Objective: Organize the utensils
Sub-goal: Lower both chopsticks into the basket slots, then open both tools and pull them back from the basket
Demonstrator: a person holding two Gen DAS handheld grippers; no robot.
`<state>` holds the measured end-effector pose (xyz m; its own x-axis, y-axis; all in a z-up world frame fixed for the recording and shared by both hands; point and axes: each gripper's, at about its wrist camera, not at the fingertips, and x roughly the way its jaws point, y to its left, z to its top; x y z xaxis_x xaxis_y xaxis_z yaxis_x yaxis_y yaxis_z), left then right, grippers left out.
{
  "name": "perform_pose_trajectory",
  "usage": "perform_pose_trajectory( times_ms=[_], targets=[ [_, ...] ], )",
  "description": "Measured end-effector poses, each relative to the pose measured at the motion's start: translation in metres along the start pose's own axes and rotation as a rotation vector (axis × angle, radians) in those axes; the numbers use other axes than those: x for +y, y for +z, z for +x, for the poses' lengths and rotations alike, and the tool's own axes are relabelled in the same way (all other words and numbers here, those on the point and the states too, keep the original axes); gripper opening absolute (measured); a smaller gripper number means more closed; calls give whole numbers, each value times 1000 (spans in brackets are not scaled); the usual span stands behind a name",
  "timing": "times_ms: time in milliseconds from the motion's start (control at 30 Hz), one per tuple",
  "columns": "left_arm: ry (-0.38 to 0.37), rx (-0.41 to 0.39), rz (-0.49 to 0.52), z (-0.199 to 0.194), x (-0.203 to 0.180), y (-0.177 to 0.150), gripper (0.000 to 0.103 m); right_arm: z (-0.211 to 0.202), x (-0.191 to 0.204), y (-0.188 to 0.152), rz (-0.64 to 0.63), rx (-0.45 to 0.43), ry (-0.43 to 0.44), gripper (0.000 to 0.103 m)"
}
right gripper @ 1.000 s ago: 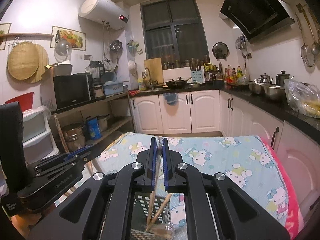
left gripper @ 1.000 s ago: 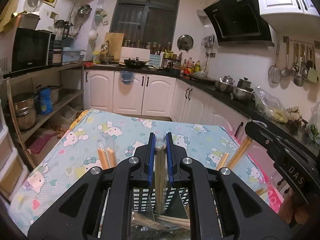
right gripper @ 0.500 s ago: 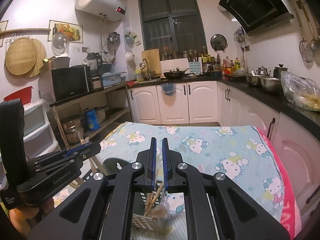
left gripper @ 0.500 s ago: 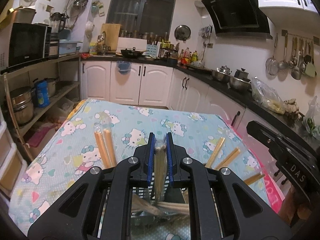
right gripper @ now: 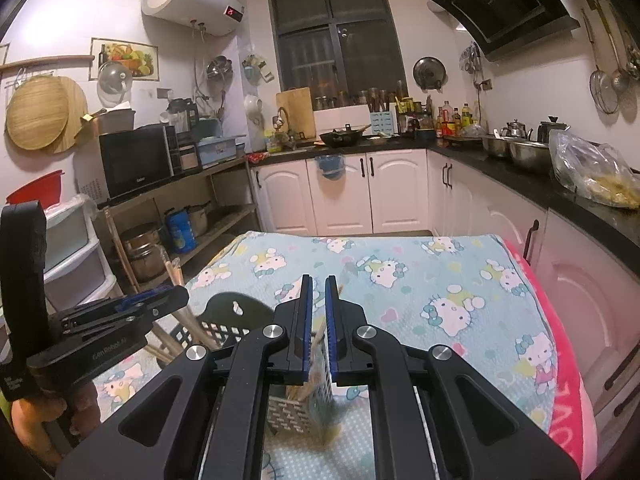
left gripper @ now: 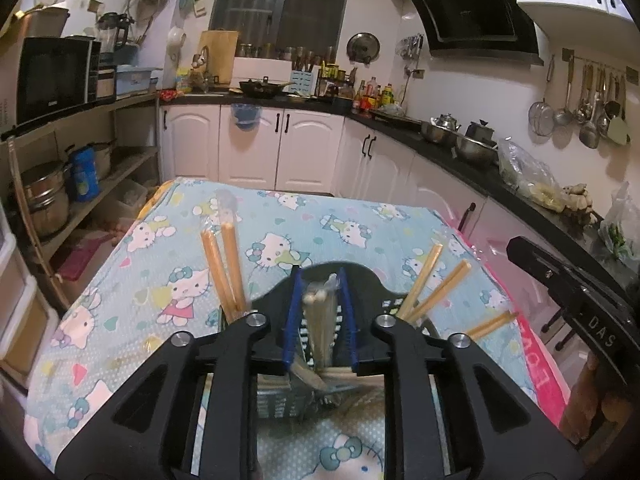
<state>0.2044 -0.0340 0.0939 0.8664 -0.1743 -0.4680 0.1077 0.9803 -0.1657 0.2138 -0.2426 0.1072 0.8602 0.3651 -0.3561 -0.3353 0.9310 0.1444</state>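
my left gripper (left gripper: 320, 284) hangs over the black slotted holder (left gripper: 390, 306) on the cartoon-cat tablecloth (left gripper: 160, 264). its blue pads have just been easing apart, and a wrapped pair of chopsticks (left gripper: 318, 320) stands upright between them; a thin gap shows on each side, so the pads no longer press it. more wrapped chopsticks (left gripper: 224, 272) lean out of the holder on either side of the fingers. my right gripper (right gripper: 316, 292) has its pads nearly together, holding nothing. below and behind its fingertips, chopsticks (right gripper: 316, 340) lean in a perforated metal holder (right gripper: 294, 408).
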Motion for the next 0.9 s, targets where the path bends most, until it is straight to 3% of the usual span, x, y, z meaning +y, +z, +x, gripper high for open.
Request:
perform_pose_trajectory(
  times_ms=[300, 467, 900],
  targets=[
    [-14, 11, 1, -22, 0, -9, 26, -15, 2, -9, 5, 8, 5, 24],
    [-18, 9, 12, -35, -3, -15, 43, -28, 8, -18, -4, 9, 15, 32],
    [-42, 10, 13, -75, 2, -41, 65, -62, 21, -42, -19, 11, 32, 51]
  ],
)
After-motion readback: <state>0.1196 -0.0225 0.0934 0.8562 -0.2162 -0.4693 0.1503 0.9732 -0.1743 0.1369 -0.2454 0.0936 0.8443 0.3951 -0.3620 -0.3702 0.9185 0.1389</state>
